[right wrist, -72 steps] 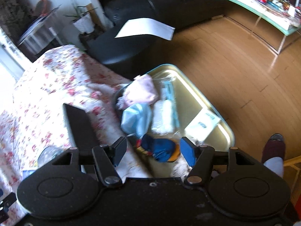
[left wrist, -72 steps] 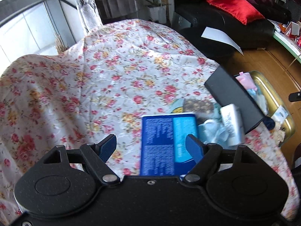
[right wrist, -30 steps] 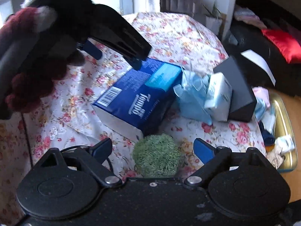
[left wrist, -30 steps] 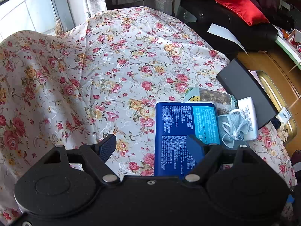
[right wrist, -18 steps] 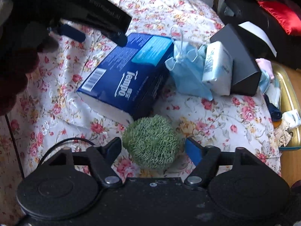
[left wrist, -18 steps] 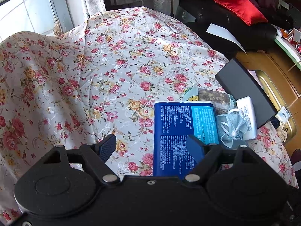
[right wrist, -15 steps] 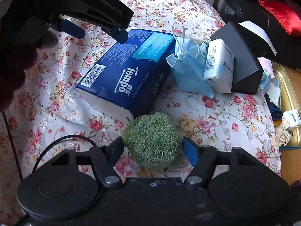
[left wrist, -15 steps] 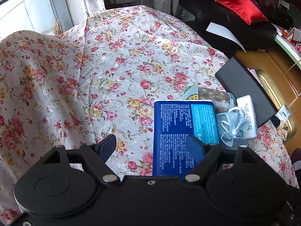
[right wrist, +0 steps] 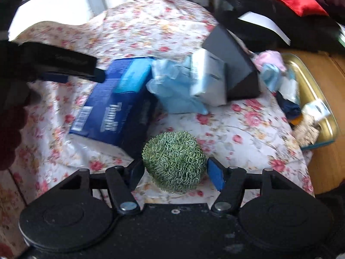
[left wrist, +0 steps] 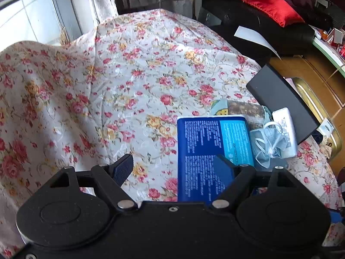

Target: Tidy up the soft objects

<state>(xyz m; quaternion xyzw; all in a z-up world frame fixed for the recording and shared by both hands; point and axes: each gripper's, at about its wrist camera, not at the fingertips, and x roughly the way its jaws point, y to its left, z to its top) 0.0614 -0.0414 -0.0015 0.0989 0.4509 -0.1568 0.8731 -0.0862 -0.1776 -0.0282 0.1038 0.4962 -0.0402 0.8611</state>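
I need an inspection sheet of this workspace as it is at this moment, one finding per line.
Surface: floral cloth, wrinkled.
Job's things: green scrubber ball between the right gripper fingers; blue Tempo tissue pack; light blue face mask; white tissue packet.
Clutter: black box; gold tray full of small items.
Grippers: right open around the ball; left gripper open, empty, over the pack's edge.
Cables: nothing seen.
Surroundings: red cushion on a black sofa, wooden floor.
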